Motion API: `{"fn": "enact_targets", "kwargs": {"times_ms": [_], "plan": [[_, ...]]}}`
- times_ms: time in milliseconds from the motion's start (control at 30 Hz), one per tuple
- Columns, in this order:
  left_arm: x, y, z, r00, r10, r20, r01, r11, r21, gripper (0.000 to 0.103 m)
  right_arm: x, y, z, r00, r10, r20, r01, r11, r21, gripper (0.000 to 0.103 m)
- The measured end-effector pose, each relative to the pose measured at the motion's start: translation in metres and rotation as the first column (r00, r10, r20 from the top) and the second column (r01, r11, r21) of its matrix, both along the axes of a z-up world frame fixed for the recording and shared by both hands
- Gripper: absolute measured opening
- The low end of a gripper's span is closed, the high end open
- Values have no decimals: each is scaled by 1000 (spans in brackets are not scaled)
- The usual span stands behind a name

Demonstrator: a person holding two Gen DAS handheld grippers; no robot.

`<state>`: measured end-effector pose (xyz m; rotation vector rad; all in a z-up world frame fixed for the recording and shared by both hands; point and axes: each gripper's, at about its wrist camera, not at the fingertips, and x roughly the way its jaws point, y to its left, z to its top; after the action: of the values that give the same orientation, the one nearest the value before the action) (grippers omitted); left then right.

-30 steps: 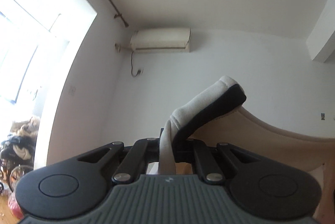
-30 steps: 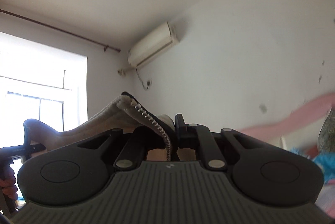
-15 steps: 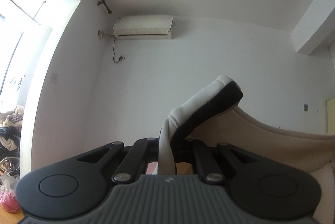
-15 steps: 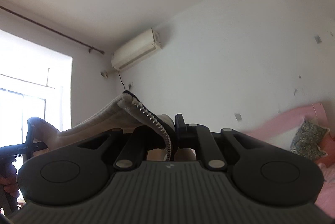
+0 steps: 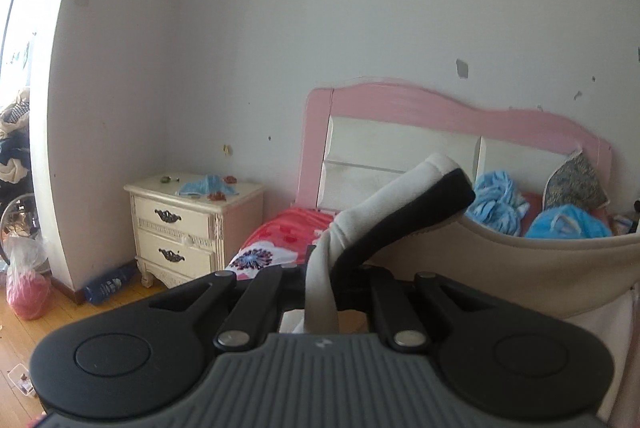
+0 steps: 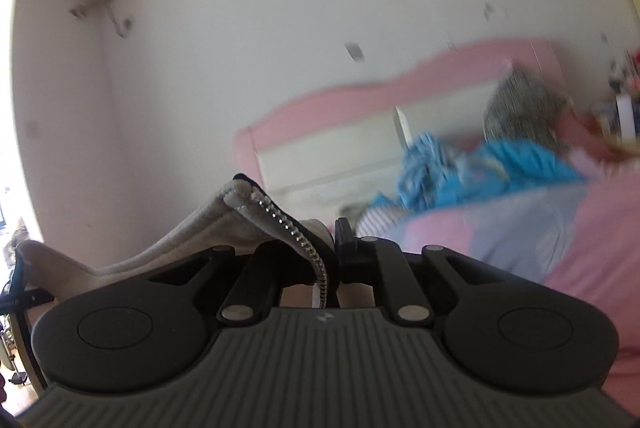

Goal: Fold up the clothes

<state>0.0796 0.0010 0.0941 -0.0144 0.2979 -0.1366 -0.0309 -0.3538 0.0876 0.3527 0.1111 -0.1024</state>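
A beige garment (image 5: 520,268) with a black-and-white ribbed edge hangs stretched between both grippers. In the left wrist view my left gripper (image 5: 324,268) is shut on its ribbed corner, which sticks up past the jaws. In the right wrist view my right gripper (image 6: 326,260) is shut on the garment (image 6: 180,248) at the zipper edge; the metal zipper (image 6: 288,224) runs down between the fingers. The cloth sags leftward toward the other gripper (image 6: 20,292) at the far left. Both point roughly level at the bed.
A bed with a pink headboard (image 5: 400,104) and a red floral cover (image 5: 280,232) lies ahead, with blue clothes (image 5: 500,204) and a patterned pillow (image 5: 576,184) on it. A cream nightstand (image 5: 188,224) stands left of it. A pink bag (image 5: 24,288) sits on the wooden floor.
Both grippers have swung down from facing the ceiling and air conditioner to facing the bed, still holding the garment stretched between them. The right wrist view is blurred by motion.
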Motion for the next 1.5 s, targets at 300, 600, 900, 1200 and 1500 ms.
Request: {"fn": "enact_targets", "kwargs": {"times_ms": [300, 600, 900, 1200, 1500], "plan": [[89, -47, -81, 998, 59, 16, -61, 991, 120, 6, 110, -16, -60, 996, -49, -76, 48, 999, -18, 6], [162, -66, -227, 928, 76, -366, 40, 953, 299, 49, 214, -3, -174, 922, -34, -386, -15, 992, -124, 12], [139, -23, -236, 848, -7, -530, 65, 994, 91, 64, 191, -36, -205, 831, 69, -553, -61, 998, 32, 41], [28, 61, -168, 808, -166, -566, 106, 985, -138, 70, 71, -46, -178, 736, 362, -572, -277, 932, 233, 41], [-75, 123, -119, 832, -143, -536, 113, 990, -88, 71, 18, 32, -122, 544, 691, -476, -578, 720, 385, 41]]}}
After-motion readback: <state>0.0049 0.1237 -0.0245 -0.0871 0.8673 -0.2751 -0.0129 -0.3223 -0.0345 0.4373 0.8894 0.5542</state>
